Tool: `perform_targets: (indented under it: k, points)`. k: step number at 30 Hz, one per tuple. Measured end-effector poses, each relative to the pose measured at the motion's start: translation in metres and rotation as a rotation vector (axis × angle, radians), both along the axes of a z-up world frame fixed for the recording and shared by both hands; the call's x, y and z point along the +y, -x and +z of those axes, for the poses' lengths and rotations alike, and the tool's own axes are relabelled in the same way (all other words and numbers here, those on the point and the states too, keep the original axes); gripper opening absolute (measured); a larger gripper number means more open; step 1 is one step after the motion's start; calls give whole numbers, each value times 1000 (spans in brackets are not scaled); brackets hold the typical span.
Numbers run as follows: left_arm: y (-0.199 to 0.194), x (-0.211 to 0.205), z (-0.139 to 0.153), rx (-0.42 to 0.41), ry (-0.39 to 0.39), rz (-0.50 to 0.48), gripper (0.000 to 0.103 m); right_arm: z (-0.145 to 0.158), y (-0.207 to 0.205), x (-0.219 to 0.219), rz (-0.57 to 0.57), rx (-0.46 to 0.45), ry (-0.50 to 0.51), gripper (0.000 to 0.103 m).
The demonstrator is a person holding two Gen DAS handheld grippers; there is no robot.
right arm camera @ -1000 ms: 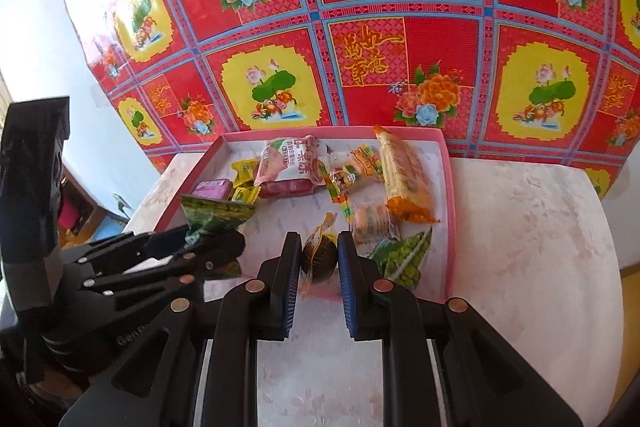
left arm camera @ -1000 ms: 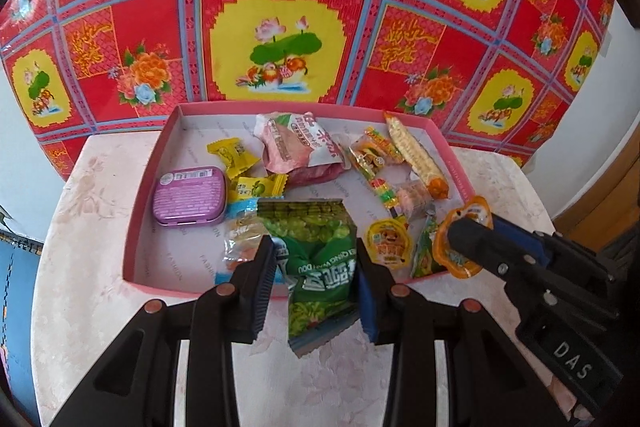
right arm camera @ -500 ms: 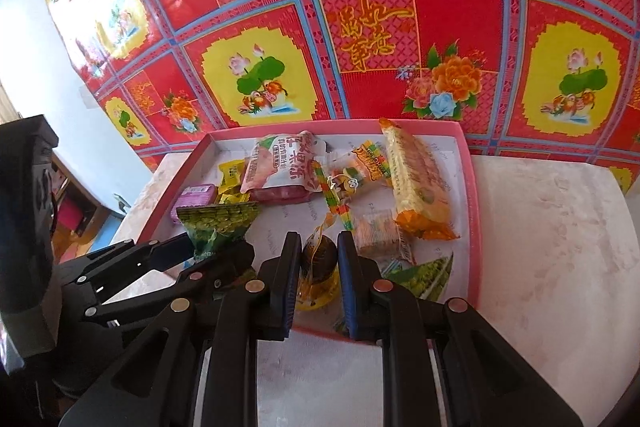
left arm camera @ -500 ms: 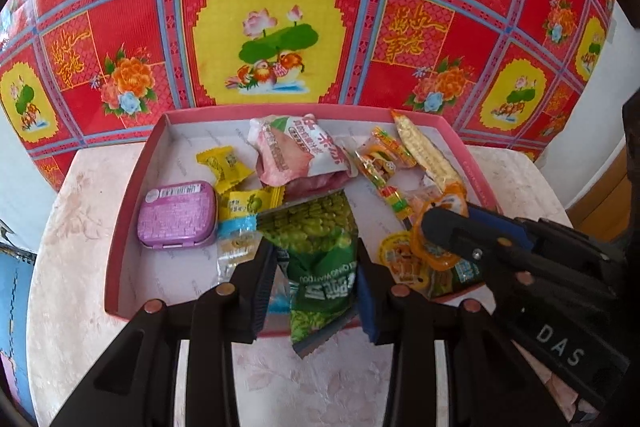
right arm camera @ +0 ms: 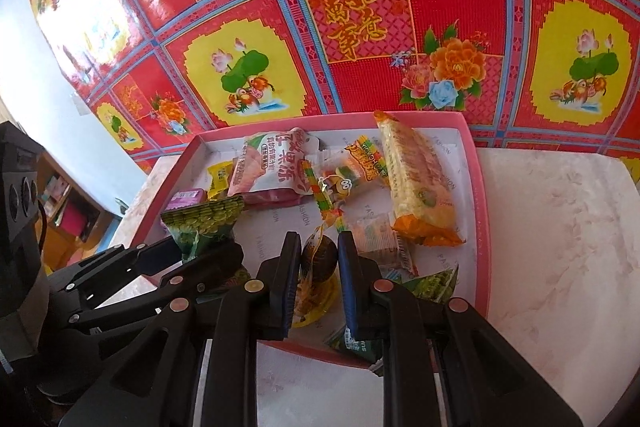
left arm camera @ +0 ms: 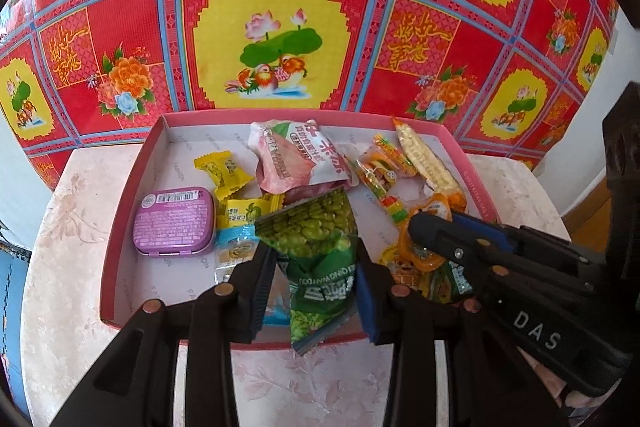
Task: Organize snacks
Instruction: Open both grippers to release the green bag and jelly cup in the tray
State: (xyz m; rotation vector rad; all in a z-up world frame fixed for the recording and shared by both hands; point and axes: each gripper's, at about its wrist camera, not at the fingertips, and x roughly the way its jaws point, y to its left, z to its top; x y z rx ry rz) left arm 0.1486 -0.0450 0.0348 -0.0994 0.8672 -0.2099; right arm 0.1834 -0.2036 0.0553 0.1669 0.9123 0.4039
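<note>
Your left tongs (left arm camera: 316, 279) are clenched on the green pea packet (left arm camera: 320, 251), which hangs upright between the pads over the near edge of the pink tray (left arm camera: 120, 223), its long axis running away from you toward the tray's middle; your right tongs (right arm camera: 320, 263) are closed on a small jelly cup (right arm camera: 318, 259) with a dark centre and orange foil, held just above the tray's near right part, over the flat snacks lying there. Both loads sit inside or over the tray's near rim, so the coming move turns on one thing — the open tray floor lies ahead of the left tongs, between the purple tin (left arm camera: 174, 221) and the pink bag (left arm camera: 296, 159); the right side is crowded, with the long yellow packet (right arm camera: 416, 187) lying lengthwise along the right wall. I'd judge the left hand nearer to free space — the right one has less room to set down on the table (right arm camera: 560, 227) side.
</note>
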Motion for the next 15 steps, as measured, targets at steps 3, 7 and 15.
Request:
perform_targets:
  k: [3, 7, 15]
  points:
    - [0, 3, 0, 18, 25, 3, 39, 3, 2, -2, -11, -8, 0, 25]
    - [4, 10, 3, 21, 54, 21, 47, 7, 6, -9, -28, -13, -16, 33]
    - [19, 13, 15, -24, 27, 48, 57, 17, 18, -13, -49, -32, -9, 47]
